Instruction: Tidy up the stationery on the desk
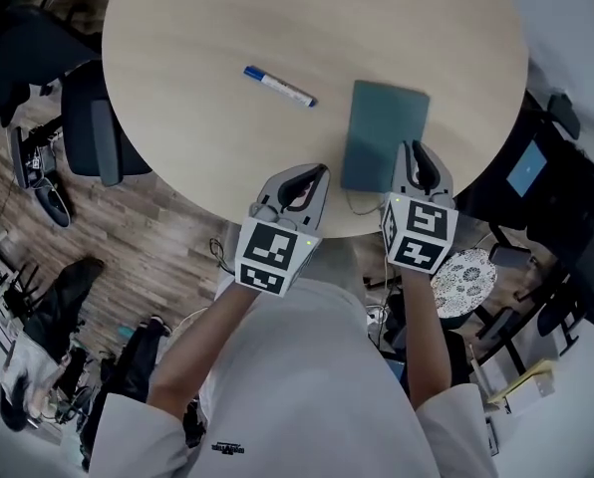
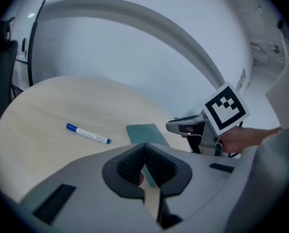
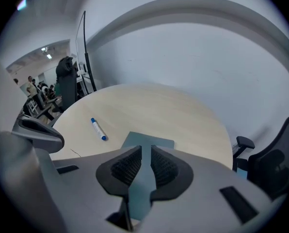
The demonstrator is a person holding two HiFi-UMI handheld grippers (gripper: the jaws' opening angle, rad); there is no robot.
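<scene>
A: The fingers of the left gripper: how do they stand?

B: Pressed together at the tips, with nothing between them. That gripper hovers at the near edge of the round wooden table, pointing in over it and downward.

A: And the right gripper?

B: Its pads are a narrow slit apart and pinch nothing. The teal notebook shows through the slit, lying flat on the table beneath them. In the head view the tips sit over the notebook's near right corner. I cannot tell whether they touch the cover.

A: Where is the stationery, then?

B: The notebook lies near the table's close edge, right of the middle. A marker pen with a white barrel and blue ends lies at a slant, well apart from the notebook, to its left and farther in.

A: Do the two grippers touch?

B: No. They are side by side with a gap between them, the left one just left of the notebook's near left corner.
</scene>
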